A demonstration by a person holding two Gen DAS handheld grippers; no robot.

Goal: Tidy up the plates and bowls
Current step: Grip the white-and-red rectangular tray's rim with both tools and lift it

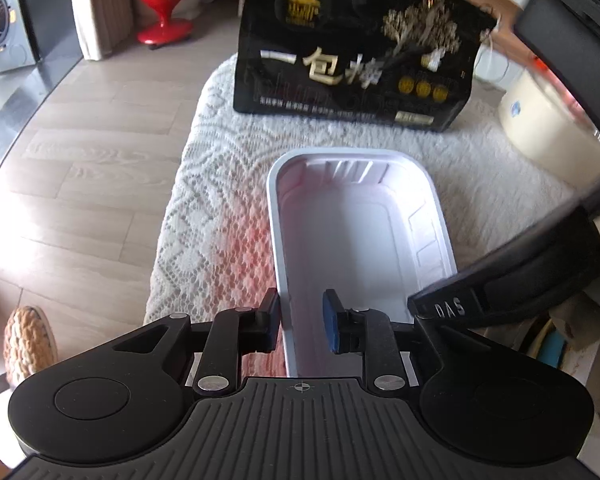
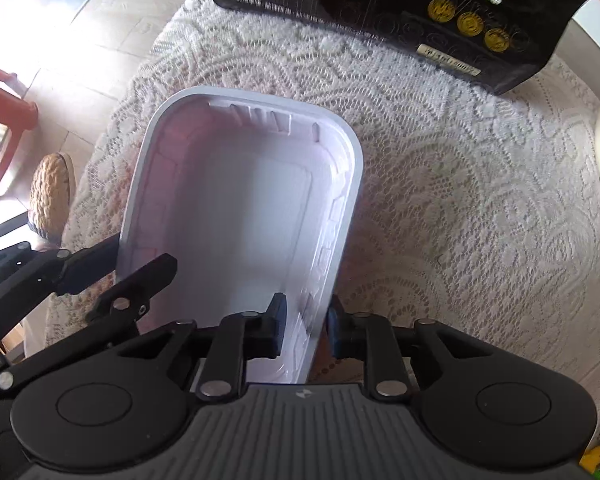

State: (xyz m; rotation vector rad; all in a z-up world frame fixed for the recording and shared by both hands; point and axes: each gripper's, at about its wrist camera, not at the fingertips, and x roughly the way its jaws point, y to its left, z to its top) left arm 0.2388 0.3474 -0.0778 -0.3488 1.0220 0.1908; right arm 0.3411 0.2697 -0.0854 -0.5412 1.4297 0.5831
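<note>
A white rectangular plastic bowl (image 1: 360, 232) sits on the lace-covered table; it also shows in the right wrist view (image 2: 236, 220). My left gripper (image 1: 300, 320) straddles the bowl's left rim near its near corner, one finger outside and one inside, with a gap still between the pads. My right gripper (image 2: 306, 328) straddles the bowl's right rim the same way, jaws partly apart. The left gripper's fingers (image 2: 100, 276) appear at the bowl's left rim in the right wrist view. The right gripper's arm (image 1: 500, 288) crosses the right of the left wrist view.
A black gift bag with gold print (image 1: 360, 48) stands behind the bowl, also in the right wrist view (image 2: 420, 12). A cream round container (image 1: 552, 120) sits at the right. The lace cloth (image 1: 228, 184) ends at the left over wooden floor (image 1: 80, 168). A red vase (image 1: 162, 0) stands on the floor.
</note>
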